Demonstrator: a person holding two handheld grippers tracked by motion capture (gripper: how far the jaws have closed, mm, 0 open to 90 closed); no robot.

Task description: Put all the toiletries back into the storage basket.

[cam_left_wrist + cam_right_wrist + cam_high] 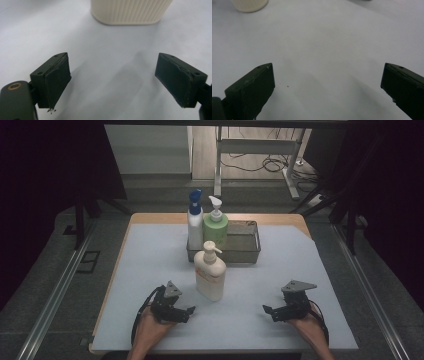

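Note:
A cream pump bottle stands upright on the white table mat, in front of the metal tray. Its ribbed base shows at the top of the left gripper view, and a corner of it at the top left of the right gripper view. My left gripper rests low on the mat just left of the bottle, open, with nothing between its pads. My right gripper sits on the mat to the bottle's right, jaws wide open and empty.
A metal mesh tray stands at the back middle of the mat. At its left end are a white bottle with a blue spray cap and a green pump bottle. Dark curtains and a floor rail flank the table.

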